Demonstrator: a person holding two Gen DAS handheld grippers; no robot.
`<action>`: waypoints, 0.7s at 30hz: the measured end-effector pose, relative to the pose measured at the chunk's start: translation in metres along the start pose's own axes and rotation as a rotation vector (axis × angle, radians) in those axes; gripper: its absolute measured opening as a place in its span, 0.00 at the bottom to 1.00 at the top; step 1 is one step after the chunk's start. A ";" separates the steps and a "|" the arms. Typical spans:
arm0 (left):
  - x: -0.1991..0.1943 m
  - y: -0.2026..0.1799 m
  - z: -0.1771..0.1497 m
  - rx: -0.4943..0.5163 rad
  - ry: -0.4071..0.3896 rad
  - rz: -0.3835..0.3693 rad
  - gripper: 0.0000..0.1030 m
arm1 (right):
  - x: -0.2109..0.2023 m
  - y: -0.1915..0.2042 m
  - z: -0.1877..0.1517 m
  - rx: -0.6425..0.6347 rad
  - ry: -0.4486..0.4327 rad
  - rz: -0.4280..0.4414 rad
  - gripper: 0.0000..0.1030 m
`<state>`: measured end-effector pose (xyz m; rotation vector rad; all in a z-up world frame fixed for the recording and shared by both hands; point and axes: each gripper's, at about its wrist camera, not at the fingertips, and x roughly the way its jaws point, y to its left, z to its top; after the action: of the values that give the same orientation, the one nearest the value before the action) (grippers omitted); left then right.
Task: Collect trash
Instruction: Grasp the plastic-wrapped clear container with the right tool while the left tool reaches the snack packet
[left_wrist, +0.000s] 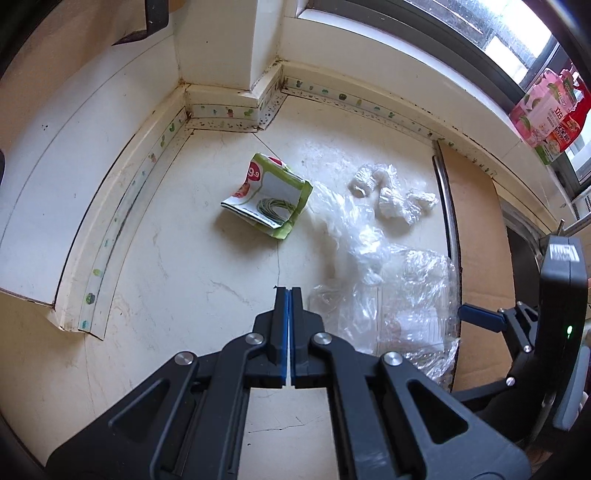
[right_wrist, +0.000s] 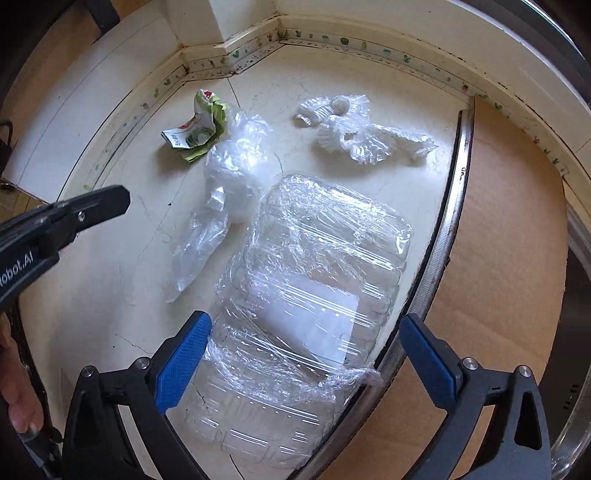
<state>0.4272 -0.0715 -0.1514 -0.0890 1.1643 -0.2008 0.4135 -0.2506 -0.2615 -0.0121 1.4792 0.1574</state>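
Nothing's picked up yet: right tongs (right_wrist: 303, 354) gaping over the tray (right_wrist: 306, 280), left tongs (left_wrist: 289, 295) shut empty, wrapper (left_wrist: 267, 197) and bags (right_wrist: 218, 221) still upper-centre on the worktop (left_wrist: 177, 266).

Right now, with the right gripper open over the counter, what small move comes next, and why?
Probably lower the right gripper straight down and close on the clear plastic tray. Its jaws stand wide, one on each side of the tray, not pressing it. The left gripper is shut and empty, off to the side; the green wrapper lies farther away.
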 end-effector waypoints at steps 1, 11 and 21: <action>0.003 0.000 0.003 0.003 -0.001 0.001 0.00 | 0.000 0.002 -0.004 -0.003 0.003 -0.005 0.99; 0.045 0.011 0.047 -0.038 0.019 -0.009 0.00 | -0.001 -0.002 -0.033 0.031 0.035 0.047 0.92; 0.076 0.036 0.070 -0.179 0.065 -0.107 0.00 | -0.037 -0.051 -0.046 0.074 0.004 0.136 0.90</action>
<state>0.5246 -0.0542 -0.1988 -0.3045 1.2416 -0.1944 0.3709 -0.3099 -0.2336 0.1481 1.4890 0.2124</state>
